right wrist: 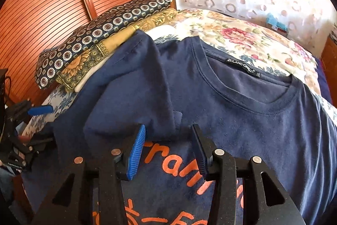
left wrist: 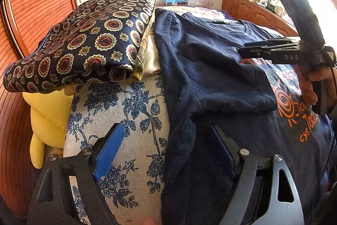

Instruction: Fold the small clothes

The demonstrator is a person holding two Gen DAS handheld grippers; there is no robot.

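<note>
While both grippers gape, the T-shirt (right wrist: pixel 242 98) sleeve (right wrist: pixel 134 85) seemingly lies folded.

I count one navy T-shirt (right wrist: pixel 231 98) spread out, three folded cloths in the stack (right wrist: pixel 101 35) (medallion print on top, sunflower print under it, white at the bottom), one yellow cushion (left wrist: pixel 48 111), and my two grippers.

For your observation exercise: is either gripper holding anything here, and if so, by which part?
Nothing is held. The left gripper and right gripper both hang open over the navy T-shirt, whose sleeve is already folded in.
</note>
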